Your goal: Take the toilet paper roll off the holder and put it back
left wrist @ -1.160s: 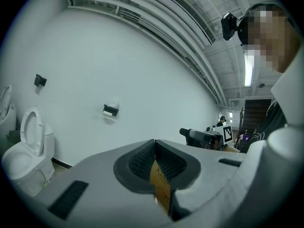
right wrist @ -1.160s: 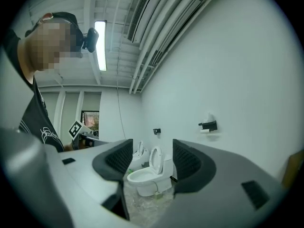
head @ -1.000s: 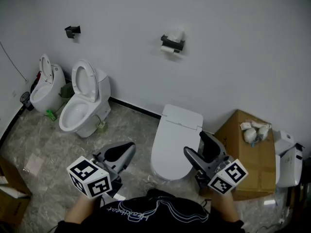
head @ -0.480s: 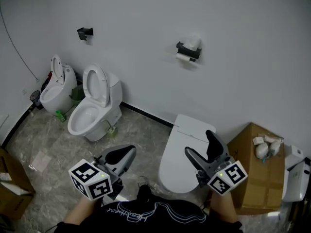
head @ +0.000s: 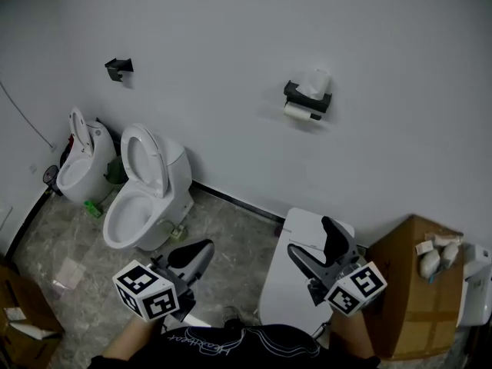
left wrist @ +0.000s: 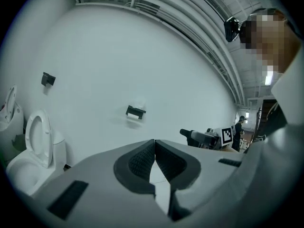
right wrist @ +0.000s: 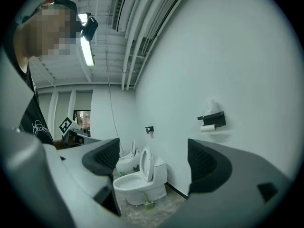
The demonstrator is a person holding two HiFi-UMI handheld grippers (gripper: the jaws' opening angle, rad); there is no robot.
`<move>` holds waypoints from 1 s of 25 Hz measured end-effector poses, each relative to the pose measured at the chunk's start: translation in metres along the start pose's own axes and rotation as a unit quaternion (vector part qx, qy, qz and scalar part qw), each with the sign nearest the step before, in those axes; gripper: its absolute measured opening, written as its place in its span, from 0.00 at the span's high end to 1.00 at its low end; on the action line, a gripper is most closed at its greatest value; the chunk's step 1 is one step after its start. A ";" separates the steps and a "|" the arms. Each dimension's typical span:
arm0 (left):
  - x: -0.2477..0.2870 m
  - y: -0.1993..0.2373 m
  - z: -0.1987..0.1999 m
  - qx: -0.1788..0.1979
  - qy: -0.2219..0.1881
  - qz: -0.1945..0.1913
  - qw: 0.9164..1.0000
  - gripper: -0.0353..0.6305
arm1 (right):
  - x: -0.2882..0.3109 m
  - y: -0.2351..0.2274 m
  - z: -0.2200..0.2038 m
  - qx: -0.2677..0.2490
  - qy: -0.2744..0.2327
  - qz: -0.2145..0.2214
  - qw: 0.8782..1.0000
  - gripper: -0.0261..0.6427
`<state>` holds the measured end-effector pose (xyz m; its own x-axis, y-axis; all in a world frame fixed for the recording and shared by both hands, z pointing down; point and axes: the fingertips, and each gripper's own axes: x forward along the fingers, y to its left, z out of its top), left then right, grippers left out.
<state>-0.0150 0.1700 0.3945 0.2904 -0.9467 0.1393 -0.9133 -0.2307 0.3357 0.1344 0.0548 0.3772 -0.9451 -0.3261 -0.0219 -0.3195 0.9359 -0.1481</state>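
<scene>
Toilet paper roll [head: 298, 111] hangs on the wall holder [head: 306, 96], well away from both grippers. The right gripper [head: 312, 239] jaws have just been opening, wide and empty; left gripper [head: 201, 249] is pinched closed, empty.

The pale lump [head: 316, 81] atop the holder [head: 307, 97] is too small to identify. In the left gripper view the toilet paper roll [left wrist: 134, 118] blurs into the wall [left wrist: 118, 56]. A cardboard box [head: 27, 343] at left and a white fixture [head: 478, 290] at right are cut off by the head view's edges.
</scene>
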 end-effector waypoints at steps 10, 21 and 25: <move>0.078 0.056 0.056 0.024 0.000 -0.036 0.999 0.94 | 0.069 -0.043 0.022 -0.022 0.008 0.009 1.000 0.30; 0.137 0.086 0.074 0.029 0.008 -0.103 0.994 0.94 | 0.100 -0.080 0.042 -0.059 0.015 -0.038 0.997 0.31; 0.163 0.101 0.091 0.037 0.005 -0.129 0.991 0.94 | 0.116 -0.103 0.053 -0.063 0.007 -0.068 0.996 0.31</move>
<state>-0.0860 -0.0285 0.3661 0.5194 -0.8519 0.0675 -0.8266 -0.4808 0.2925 0.0613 -0.0864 0.3374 -0.8929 -0.4502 0.0035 -0.4502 0.8926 -0.0241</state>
